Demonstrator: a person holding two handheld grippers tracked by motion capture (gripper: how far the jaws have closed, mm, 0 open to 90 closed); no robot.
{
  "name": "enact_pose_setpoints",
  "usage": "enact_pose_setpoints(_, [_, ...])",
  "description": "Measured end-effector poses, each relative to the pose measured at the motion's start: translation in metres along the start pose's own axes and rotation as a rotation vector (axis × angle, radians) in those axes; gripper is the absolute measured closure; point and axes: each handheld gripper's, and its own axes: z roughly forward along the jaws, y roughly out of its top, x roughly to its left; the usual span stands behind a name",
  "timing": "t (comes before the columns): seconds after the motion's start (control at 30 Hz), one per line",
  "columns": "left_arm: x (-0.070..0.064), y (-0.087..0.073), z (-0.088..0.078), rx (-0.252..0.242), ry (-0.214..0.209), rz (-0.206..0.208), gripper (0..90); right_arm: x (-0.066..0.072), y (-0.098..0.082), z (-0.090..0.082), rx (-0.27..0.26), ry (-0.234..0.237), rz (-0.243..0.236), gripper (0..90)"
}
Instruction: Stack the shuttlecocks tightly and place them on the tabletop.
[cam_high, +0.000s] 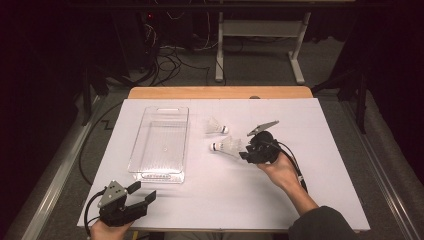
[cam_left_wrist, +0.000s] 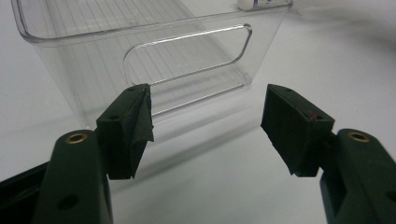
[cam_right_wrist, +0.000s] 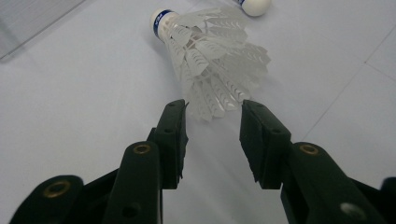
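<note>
While lying on its side on the white table sheet (cam_high: 320, 200), feathered shuttlecock (cam_right_wrist: 210, 65) noted with white cork tip banded in blue, pointing away from right gripper (cam_right_wrist: 212, 123); skirt of stiff white feathers, flared into a cone, ribbed and overlapping. Skirt's wide end found just at the tips of the right gripper's black jaws, which stand parted; pads not pressing on the feathers, no grip confirmed. In the high view, same shuttlecock (cam_high: 227, 146) seen right of centre on the sheet, right gripper (cam_high: 246, 152) just beside it. Second shuttlecock (cam_high: 216, 126) logged close behind, lying free, cork tip toward the right. Clear plastic bin (cam_high: 161, 144), rectangular, ribbed floor, cut-out handle in end wall, set left of both shuttlecocks. Left gripper (cam_left_wrist: 205, 126) held low near the bin's near end, jaws wide apart, nothing between the pads.
</note>
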Motion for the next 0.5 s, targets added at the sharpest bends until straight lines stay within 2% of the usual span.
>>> enact_pose_setpoints(0.5, [0.0000, 0.0000, 0.0000, -0.001, 0.001, -0.001, 34.4, -0.0065, -0.0033, -0.0107, -0.038, -0.016, 0.041, 61.8])
